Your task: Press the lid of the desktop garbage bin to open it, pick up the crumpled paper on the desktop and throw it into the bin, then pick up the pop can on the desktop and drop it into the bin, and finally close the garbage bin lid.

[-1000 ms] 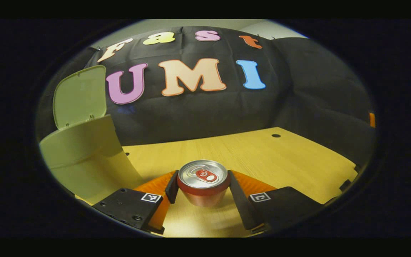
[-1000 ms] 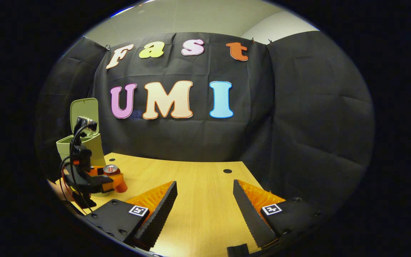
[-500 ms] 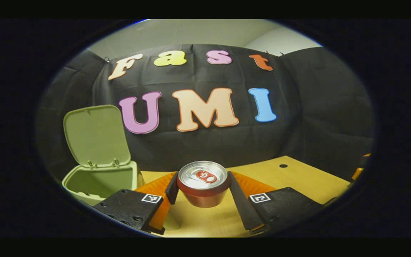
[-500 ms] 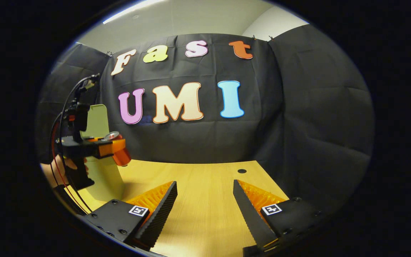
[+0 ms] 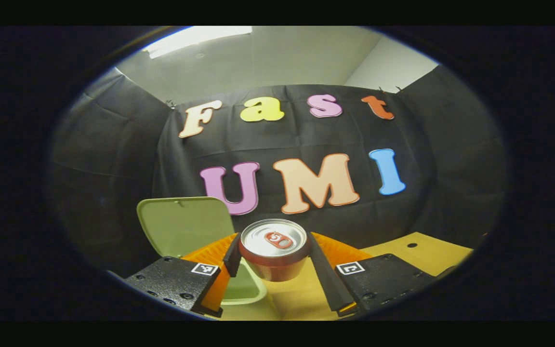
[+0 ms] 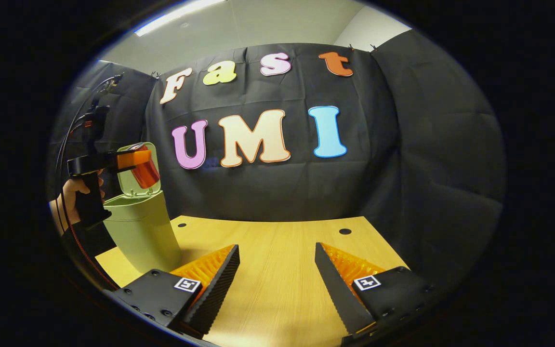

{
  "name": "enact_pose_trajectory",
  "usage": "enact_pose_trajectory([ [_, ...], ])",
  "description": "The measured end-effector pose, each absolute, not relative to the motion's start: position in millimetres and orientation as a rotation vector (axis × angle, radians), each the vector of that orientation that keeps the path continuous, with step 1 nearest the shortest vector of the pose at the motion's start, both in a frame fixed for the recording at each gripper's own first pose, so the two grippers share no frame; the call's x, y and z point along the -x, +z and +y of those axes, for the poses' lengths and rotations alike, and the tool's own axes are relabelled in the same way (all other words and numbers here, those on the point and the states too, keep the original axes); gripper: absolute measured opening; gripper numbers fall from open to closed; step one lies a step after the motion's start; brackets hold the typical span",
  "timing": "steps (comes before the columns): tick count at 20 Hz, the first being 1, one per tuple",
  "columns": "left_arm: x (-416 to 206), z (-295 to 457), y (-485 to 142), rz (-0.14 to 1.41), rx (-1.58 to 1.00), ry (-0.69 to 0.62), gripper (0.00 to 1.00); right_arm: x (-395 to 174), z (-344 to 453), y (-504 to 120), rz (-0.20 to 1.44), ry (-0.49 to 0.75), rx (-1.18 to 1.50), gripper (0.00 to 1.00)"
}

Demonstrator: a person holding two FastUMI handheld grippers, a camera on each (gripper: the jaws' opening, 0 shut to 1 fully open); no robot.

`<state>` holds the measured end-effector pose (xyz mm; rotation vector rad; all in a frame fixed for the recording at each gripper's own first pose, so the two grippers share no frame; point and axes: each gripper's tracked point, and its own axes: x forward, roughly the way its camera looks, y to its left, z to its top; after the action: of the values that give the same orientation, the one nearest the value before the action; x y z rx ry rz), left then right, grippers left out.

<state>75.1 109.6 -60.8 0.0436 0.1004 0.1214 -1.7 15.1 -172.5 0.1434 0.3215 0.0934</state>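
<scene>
Between the left gripper (image 5: 273, 253)'s two fingers sits the pop can (image 5: 273, 248), clamped on both sides and held in the air above the green garbage bin (image 5: 241, 289). Behind it the bin's lid (image 5: 183, 224) stands open. Over the wooden table (image 6: 277, 270), the right gripper (image 6: 277, 270) hangs with fingers spread apart, empty, well apart from the bin.

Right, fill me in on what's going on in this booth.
A person works two handheld grippers. The left gripper is shut on the pop can, held in the air beside the raised lid of the open garbage bin. The right gripper hangs open over the desktop, holding nothing.
</scene>
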Motion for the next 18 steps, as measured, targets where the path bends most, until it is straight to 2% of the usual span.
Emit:
enact_pose_trajectory([
  [8, -50, 187, -106, 0.207, -0.063, 0.282, 0.75, -12, 41, -173, 0.330, 0.162, -0.114, 0.98],
  [11, -44, 200, -108, 0.193, -0.037, 0.315, 0.80, -15, 47, -174, 0.335, 0.174, -0.100, 0.96],
  [14, -44, 207, -100, 0.182, -0.050, 0.324, 0.96, -15, 51, -174, 0.337, 0.178, -0.101, 0.98],
  [18, -55, 210, -66, 0.133, -0.064, 0.311, 0.94, -16, 52, -173, 0.333, 0.168, -0.106, 0.98],
])
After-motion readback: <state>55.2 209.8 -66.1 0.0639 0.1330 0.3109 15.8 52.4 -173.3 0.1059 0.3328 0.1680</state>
